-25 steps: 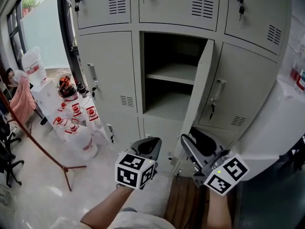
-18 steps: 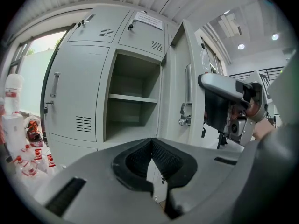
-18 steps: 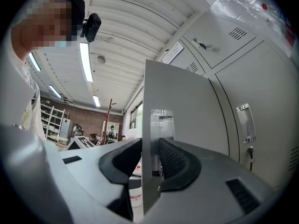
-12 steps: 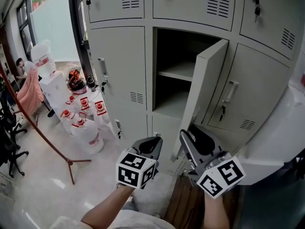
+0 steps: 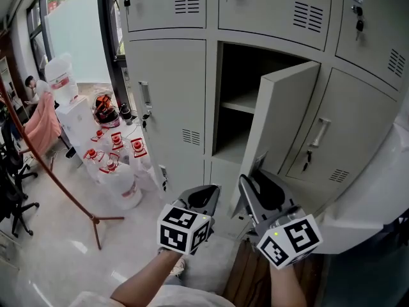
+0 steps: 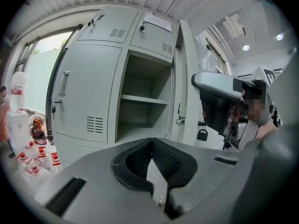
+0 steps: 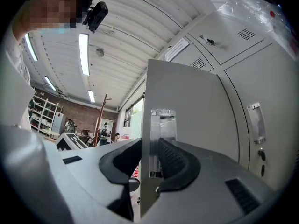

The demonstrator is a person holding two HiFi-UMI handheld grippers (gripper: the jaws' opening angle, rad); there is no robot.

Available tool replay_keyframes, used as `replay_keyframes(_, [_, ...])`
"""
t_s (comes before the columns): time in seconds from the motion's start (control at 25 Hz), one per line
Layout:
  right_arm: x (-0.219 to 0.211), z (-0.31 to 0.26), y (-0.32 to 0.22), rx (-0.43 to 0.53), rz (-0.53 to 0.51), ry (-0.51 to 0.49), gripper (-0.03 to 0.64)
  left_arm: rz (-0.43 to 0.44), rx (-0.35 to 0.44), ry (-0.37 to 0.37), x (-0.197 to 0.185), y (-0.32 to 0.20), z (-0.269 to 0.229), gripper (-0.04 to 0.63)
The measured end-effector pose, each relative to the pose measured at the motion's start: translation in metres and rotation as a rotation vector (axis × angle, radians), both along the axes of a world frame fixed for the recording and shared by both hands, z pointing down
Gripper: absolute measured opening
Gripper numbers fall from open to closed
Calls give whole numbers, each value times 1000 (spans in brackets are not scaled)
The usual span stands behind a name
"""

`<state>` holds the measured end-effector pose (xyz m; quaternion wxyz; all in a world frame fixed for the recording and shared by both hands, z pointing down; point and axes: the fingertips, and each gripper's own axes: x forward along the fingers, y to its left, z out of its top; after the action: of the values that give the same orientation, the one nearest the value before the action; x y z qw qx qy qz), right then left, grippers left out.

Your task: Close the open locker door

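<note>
The pale grey metal locker door (image 5: 284, 117) is hanging half open, swung out right of its dark shelved compartment (image 5: 238, 107) in the grey locker bank (image 5: 171, 88). My right gripper (image 5: 254, 183) has just been closing and is clamped on the door's free edge, right at the metal handle (image 7: 163, 125). My left gripper (image 5: 206, 194) is pinched together on nothing, just beside it.

- Daylight glares pale through the window (image 5: 70, 24) at the head view's upper left; the floor (image 5: 61, 238) shines
- the open locker compartment (image 5: 239, 75) lies in deep shadow
- ceiling strip lights (image 7: 84, 52) burn white; both gripper views bend strongly, corners black
</note>
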<state>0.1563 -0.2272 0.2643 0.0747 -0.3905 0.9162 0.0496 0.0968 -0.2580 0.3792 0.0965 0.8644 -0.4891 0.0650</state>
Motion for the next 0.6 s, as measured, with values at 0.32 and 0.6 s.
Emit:
replay_keyframes(0.32, [-26,0,-23,17,47,11,106,17,3,10,-23,-27,-3,6])
replay_keyframes(0.6, [-45,0,-46,10,98,24,103,75,14,32,-30,-54,-10,6])
